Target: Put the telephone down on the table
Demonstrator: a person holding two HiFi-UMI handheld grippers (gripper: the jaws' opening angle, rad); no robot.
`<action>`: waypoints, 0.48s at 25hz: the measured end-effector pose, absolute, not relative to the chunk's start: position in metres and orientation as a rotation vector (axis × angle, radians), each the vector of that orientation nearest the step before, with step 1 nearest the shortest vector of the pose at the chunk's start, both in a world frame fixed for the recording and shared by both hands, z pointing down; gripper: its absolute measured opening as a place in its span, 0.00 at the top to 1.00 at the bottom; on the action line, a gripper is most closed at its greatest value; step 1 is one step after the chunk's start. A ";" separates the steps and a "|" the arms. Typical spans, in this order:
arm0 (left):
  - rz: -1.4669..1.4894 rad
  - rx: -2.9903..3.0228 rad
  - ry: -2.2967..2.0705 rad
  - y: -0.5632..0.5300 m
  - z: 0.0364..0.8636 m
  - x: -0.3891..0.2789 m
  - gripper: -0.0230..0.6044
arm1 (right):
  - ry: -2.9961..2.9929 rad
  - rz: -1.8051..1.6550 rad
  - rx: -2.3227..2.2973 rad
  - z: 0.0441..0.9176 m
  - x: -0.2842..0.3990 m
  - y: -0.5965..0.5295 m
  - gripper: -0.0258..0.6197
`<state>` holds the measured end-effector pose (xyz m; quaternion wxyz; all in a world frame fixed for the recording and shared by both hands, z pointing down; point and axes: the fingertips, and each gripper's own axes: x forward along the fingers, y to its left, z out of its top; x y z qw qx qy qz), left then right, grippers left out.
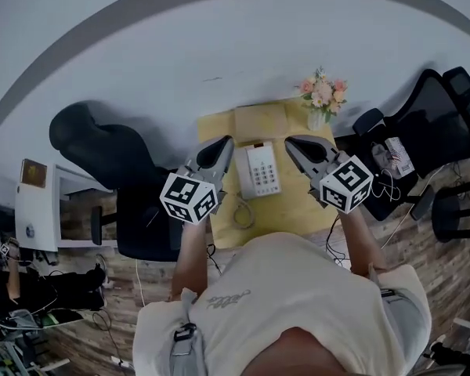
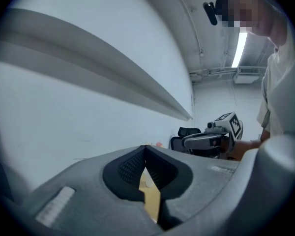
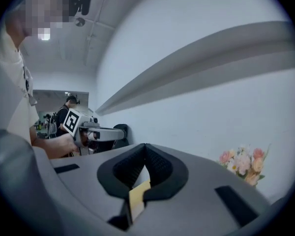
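Note:
The white telephone [image 1: 257,169], handset on its cradle, lies flat on the yellow table [image 1: 216,134], its coiled cord [image 1: 243,211] trailing toward me. My left gripper [image 1: 226,142] hangs in the air just left of the phone, jaws shut with nothing in them. My right gripper [image 1: 291,142] hangs just right of the phone, also shut and empty. In the left gripper view the pads [image 2: 145,149] meet at the tip, and the right gripper [image 2: 210,139] shows beyond. In the right gripper view the pads [image 3: 145,148] meet too, with the left gripper [image 3: 97,132] off to the left.
A vase of flowers [image 1: 323,94] stands at the table's far right corner, next to a tan box [image 1: 260,119]. Black office chairs stand left [image 1: 102,143] and right [image 1: 431,108] of the table. The white wall rises right behind it. A person [image 3: 67,109] stands far back.

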<state>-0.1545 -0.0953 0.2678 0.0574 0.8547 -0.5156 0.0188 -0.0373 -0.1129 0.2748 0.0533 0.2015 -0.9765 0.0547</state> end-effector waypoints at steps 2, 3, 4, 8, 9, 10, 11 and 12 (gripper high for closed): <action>0.087 2.600 -1.597 -0.093 0.257 -0.151 0.94 | -2.967 0.118 0.617 0.267 -0.037 -0.113 0.96; 0.097 2.603 -1.621 -0.092 0.251 -0.151 0.94 | -2.974 0.123 0.613 0.263 -0.038 -0.114 0.96; 0.100 2.604 -1.645 -0.092 0.245 -0.153 0.94 | -2.982 0.125 0.610 0.259 -0.039 -0.114 0.96; 0.081 2.616 -1.709 -0.094 0.225 -0.162 0.94 | -2.984 0.028 0.641 0.238 -0.038 -0.117 0.96; 0.083 2.620 -1.727 -0.095 0.221 -0.165 0.94 | -2.988 0.009 0.654 0.232 -0.037 -0.118 0.96; 0.089 2.623 -1.748 -0.096 0.217 -0.167 0.94 | -2.994 -0.009 0.670 0.226 -0.036 -0.120 0.96; 0.096 2.624 -1.770 -0.097 0.214 -0.170 0.94 | -2.998 -0.030 0.691 0.221 -0.035 -0.122 0.96; 0.100 2.622 -1.791 -0.097 0.212 -0.172 0.94 | -2.999 -0.052 0.716 0.217 -0.033 -0.125 0.96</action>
